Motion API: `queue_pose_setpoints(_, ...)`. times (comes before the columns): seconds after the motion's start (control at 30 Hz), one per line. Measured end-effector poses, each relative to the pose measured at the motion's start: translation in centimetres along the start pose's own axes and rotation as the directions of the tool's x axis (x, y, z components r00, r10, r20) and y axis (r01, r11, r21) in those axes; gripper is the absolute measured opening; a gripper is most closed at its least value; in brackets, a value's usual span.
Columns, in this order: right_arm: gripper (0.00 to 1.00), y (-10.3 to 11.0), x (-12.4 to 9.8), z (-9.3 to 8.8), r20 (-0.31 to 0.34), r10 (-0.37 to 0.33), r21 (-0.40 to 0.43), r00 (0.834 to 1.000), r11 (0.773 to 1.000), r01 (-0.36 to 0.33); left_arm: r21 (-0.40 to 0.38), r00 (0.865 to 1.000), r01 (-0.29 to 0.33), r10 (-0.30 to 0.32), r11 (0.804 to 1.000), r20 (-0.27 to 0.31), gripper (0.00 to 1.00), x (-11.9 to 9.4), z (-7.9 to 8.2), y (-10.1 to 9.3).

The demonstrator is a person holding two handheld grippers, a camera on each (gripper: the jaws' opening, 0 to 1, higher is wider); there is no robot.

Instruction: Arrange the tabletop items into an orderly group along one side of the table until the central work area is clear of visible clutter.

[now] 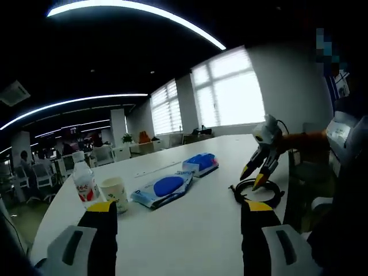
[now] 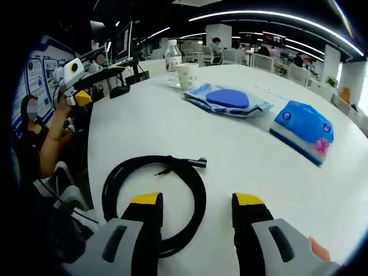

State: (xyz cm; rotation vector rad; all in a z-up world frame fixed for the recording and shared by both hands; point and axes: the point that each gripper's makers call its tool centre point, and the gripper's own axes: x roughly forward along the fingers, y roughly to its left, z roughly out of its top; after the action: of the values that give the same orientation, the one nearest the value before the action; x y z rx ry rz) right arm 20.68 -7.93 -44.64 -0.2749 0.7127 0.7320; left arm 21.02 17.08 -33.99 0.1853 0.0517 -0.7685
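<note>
The right tongs hover wide open just above the coiled black cable on the desk; the left tongs gape too.

- The left gripper view looks low along the white table toward the far windows, from the near edge.
- The right gripper view looks from close above the black cable coil, facing back across the table.
- Both views share the bottle, the cup and the blue packs.
</note>
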Motion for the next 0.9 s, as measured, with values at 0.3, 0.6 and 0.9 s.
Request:
queue_pose_setpoints(0.3,0.34,-0.07,0.31,-0.27,-0.03,-0.009,-0.002,1.0,1.0,0.009,0.014,1.0,-0.001,0.001,1.0,0.02,0.88,-0.54,0.6,0.01)
queue_pose_setpoints(0.6,0.23,-0.25,0.34,-0.27,-0.037,-0.022,-0.017,0.999,1.0,0.022,0.007,1.0,-0.01,0.01,1.0,0.009,0.88,-0.76,-0.04,0.23)
queue_pose_setpoints(0.9,0.07,-0.02,0.58,-0.33,-0.045,-0.015,-0.03,0.999,0.999,0.014,0.027,1.0,-0.016,0.016,1.0,-0.011,0.88,-0.93,-0.37,0.18)
